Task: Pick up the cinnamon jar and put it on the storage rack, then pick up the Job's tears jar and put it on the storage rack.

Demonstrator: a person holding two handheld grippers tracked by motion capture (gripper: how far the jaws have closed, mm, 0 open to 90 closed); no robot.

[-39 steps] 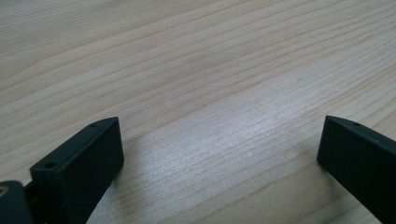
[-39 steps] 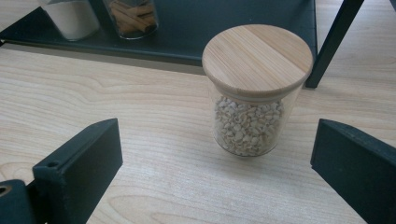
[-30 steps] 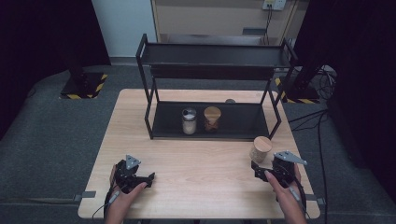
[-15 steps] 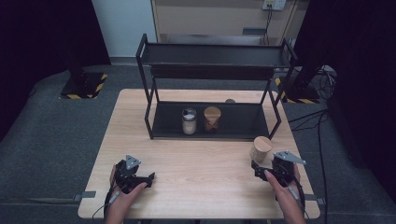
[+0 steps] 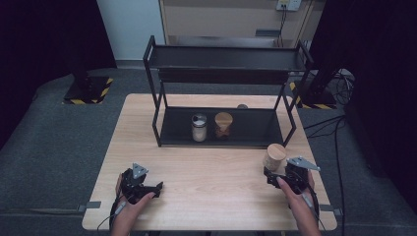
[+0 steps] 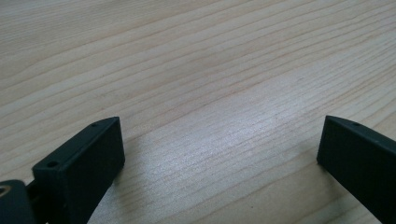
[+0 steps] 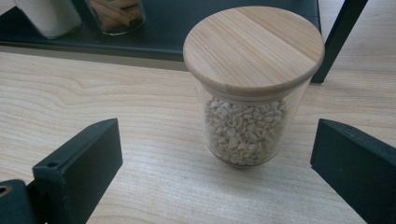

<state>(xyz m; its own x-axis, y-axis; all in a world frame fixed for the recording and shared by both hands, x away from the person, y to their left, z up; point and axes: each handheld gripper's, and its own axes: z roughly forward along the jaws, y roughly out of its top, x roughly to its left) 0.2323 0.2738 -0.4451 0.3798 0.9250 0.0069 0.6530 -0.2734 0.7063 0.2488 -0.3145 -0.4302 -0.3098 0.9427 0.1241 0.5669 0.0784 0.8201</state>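
Right gripper point(image 7: 217, 163), jaws spread wide, faces the wooden-lidded glass jar of pale grains point(image 7: 250, 93): likely the pre-grasp. Next, I'd judge: advance, then close around the glass. Left gripper point(image 6: 219, 154) rests on the light wooden table point(image 6: 196, 70), jaws spread around nothing.

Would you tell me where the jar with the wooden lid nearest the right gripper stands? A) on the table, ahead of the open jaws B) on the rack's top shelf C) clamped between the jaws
A: the jar stands on the table, ahead of the right gripper and its wide-open jaws.
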